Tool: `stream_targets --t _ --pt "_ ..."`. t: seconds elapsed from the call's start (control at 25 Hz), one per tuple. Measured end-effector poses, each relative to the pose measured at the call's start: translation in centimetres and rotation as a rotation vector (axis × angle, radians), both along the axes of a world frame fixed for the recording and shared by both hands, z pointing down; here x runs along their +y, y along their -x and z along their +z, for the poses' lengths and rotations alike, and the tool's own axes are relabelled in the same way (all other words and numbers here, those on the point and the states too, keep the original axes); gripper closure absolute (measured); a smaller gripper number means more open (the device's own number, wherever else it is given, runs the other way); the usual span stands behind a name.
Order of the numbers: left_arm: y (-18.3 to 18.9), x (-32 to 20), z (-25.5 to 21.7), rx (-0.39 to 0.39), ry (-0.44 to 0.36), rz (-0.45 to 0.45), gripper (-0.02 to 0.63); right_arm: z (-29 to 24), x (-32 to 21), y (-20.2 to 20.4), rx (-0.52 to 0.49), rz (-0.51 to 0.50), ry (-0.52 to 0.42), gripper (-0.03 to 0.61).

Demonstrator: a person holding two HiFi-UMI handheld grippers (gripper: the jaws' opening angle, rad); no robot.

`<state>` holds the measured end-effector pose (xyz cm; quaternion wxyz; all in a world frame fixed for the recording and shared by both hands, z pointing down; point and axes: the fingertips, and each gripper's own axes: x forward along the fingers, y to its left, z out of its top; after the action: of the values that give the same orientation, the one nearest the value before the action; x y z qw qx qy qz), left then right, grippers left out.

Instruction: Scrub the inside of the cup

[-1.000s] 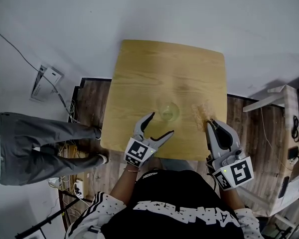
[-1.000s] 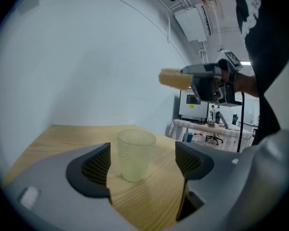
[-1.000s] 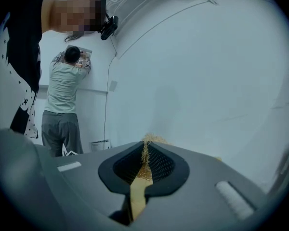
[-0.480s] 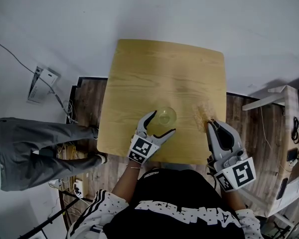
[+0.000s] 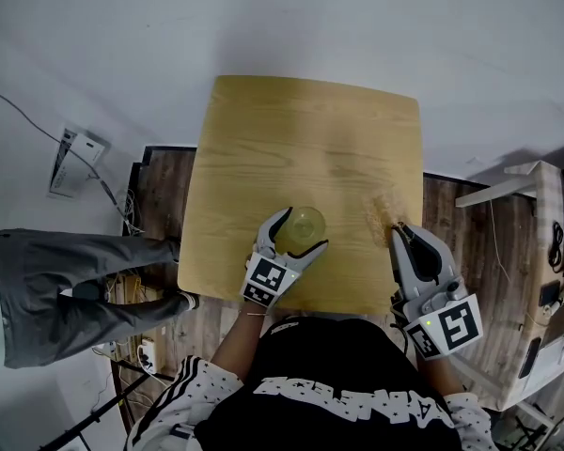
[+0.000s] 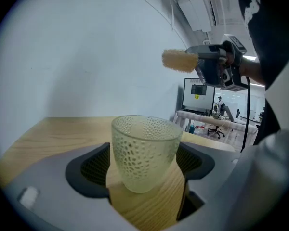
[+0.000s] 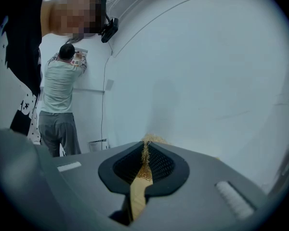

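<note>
The left claw (image 5: 299, 234) is clamped on the cup (image 5: 305, 221), with one jaw pressed to each side. The left gripper view shows it best: a pale greenish glass with a dimpled pattern, upright and mouth up, wedged between the two dark pads. It sits over the near part of the wooden worktop (image 5: 301, 130), not far from the front edge. It's hard to say whether its base is touching the wood or hanging just above it. The right claw (image 5: 400, 230) has its jaws pinched together on a scrubber (image 5: 384, 209), a straw-coloured fibrous thing. The tuft pokes out past the jaw tips, and only a thin strand of it shows between the pads in the right gripper view. The scrubber is off to the right of the cup and clearly apart from it. From the left claw's camera it sits higher than the rim, so nothing is inside the cup. A person (image 7: 60, 105) in grey trousers stands by the white wall (image 7: 197, 81) to the left of the worktop, facing away.
</note>
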<state>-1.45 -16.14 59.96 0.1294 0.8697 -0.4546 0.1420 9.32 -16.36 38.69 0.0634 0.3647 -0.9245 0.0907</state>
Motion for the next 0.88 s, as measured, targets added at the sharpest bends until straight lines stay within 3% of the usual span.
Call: stream_targets --t 0.2,0.52,0.76,0.88 --pt "0.3 -0.5 -0.3 -0.02 -0.014 -0.03 0.238 0.1 -0.6 -0.3 -0.002 -0.006 0.0 0.548" --pt "0.3 -0.4 -1.0 -0.057 0.011 -0.004 0.244 0.5 -1.5 0.3 -0.008 -0.045 0.005 0.548" --pt "0.0 0.1 -2.6 -0.227 -0.02 0.066 0.244 1.6 -1.5 1.6 0.023 -0.143 0.019 0.548" --pt "-0.3 0.2 -3.8 -0.275 -0.033 0.085 0.244 2.3 -1.4 2.5 0.022 -0.201 0.039 0.548"
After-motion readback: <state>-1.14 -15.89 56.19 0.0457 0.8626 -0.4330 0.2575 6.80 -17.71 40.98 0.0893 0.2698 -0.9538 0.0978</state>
